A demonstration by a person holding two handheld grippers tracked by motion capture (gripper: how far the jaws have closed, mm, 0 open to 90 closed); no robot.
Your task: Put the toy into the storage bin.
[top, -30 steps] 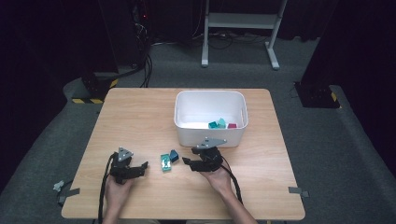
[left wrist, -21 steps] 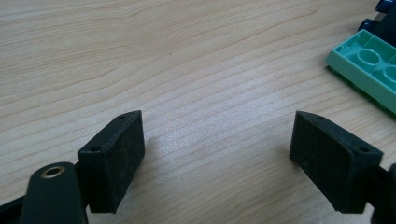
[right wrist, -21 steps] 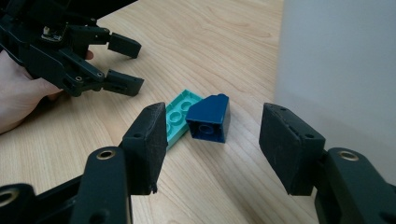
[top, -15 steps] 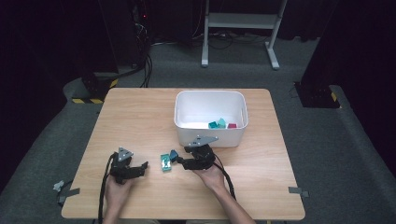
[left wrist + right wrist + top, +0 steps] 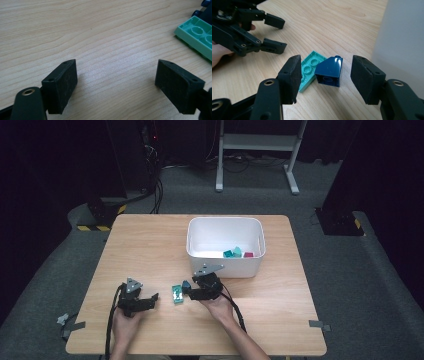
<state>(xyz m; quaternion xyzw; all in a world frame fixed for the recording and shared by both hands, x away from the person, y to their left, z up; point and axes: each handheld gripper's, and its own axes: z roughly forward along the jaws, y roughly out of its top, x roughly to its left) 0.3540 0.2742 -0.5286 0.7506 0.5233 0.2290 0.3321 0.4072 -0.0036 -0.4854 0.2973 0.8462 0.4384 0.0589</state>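
A dark blue sloped brick (image 5: pixel 329 72) lies on the wooden table (image 5: pixel 150 250), touching a flat teal plate (image 5: pixel 308 71) on its left. My right gripper (image 5: pixel 325 63) is open around the blue brick, with a gap on each side between pad and brick. In the high view the right gripper (image 5: pixel 187 289) points left at the blue brick (image 5: pixel 186 283) and the teal plate (image 5: pixel 177 294). My left gripper (image 5: pixel 154 299) rests on the table left of the plate, open and with nothing between its jaws (image 5: pixel 116 70); the teal plate (image 5: pixel 197 35) sits just beyond its right jaw.
A white bin (image 5: pixel 225 262) stands just behind the right gripper, holding a few teal and red bricks (image 5: pixel 235 253). Its wall (image 5: pixel 402 45) rises close on the right in the right gripper view. Bare table stretches to the left and along the front edge.
My right gripper has slid left across the table, so the blue brick now sits between its jaws. The left gripper has stayed where it was.
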